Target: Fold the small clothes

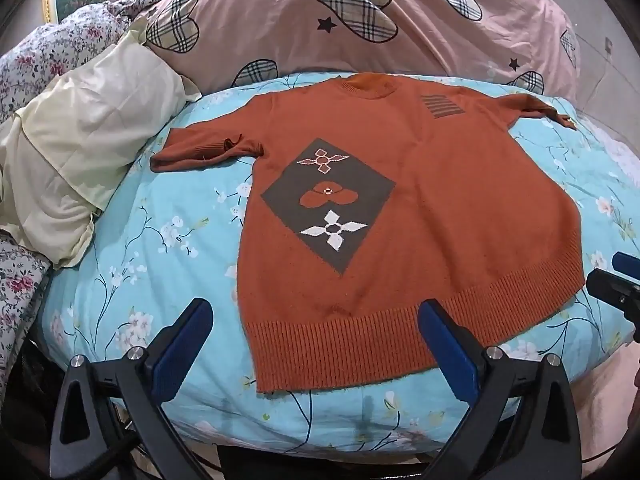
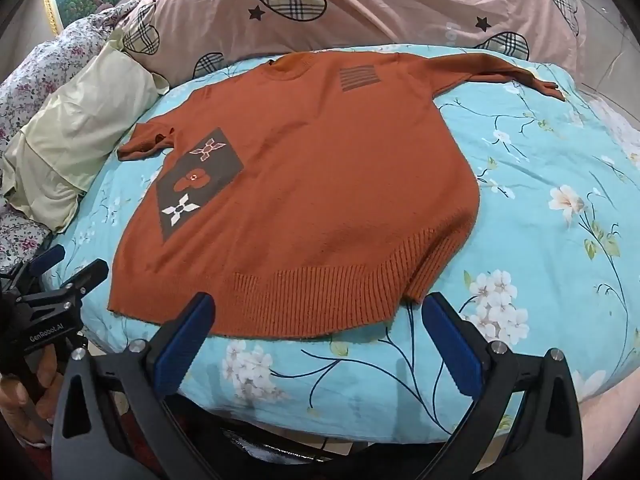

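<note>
Your left tool (image 1: 316, 320) hangs with its blue pads wide apart, empty, at 6 o'clock in its own view, just over the ribbed hem of the orange sweater (image 1: 400, 200). Your right tool (image 2: 320, 316) is also spread apart and empty, low at 6 o'clock in the right view, over the hem's right end. The sweater lies flat and face up on the bed, on the light blue floral sheet (image 1: 160, 240), neckline toward 12 o'clock, hem toward you. Both short sleeves are stretched out, one toward 9 o'clock with its cuff a bit rumpled, the other toward 2 o'clock. A grey diamond patch with flower shapes (image 1: 328, 200) sits on the chest left of centre; a striped grey block (image 1: 442, 106) sits near the collar. A cream pillow (image 1: 80, 152) lies at 9 o'clock beside the left sleeve, apart from it. A pink quilt with plaid hearts (image 1: 360, 20) is bunched at 12 o'clock behind the collar. A flowered cover (image 1: 24, 80) is at 10 o'clock.
</note>
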Tool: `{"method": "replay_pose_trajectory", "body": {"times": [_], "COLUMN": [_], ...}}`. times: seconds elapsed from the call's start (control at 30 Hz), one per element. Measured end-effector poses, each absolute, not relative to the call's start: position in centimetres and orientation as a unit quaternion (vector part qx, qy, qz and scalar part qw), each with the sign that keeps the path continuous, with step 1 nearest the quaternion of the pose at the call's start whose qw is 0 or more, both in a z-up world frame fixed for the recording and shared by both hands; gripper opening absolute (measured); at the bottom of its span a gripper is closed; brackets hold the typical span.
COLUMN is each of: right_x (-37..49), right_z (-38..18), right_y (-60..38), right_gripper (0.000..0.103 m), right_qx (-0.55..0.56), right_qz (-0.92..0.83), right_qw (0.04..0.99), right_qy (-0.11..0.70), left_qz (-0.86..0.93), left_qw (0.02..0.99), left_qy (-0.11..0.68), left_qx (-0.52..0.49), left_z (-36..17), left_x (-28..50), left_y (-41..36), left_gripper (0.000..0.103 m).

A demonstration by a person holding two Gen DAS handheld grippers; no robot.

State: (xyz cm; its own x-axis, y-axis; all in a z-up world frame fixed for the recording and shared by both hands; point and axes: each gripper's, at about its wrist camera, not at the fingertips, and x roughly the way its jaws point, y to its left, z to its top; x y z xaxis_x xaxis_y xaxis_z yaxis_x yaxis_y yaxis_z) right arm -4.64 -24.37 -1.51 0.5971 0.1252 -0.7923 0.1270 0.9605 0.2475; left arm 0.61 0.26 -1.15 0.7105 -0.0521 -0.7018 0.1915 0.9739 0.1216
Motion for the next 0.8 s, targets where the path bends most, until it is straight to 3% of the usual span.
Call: {"method": "replay_pose_trajectory", "body": {"times": [0.8], "right_x": [-4.3], "right_z": [-2.0], "right_y": [-24.5], "right_gripper": [0.103], "right_qx": [0.141], "right_qz": [-0.002], "right_qw": [0.879], "right_qy": [0.456], "left_qz": [-0.107], "left_qw": [0.898], "left_qy": [0.417], "left_qx": [0.091], "left_z": [-0.7], "left_x": [0.8], "left_y": [0.2], "left_gripper": [0.103]}}
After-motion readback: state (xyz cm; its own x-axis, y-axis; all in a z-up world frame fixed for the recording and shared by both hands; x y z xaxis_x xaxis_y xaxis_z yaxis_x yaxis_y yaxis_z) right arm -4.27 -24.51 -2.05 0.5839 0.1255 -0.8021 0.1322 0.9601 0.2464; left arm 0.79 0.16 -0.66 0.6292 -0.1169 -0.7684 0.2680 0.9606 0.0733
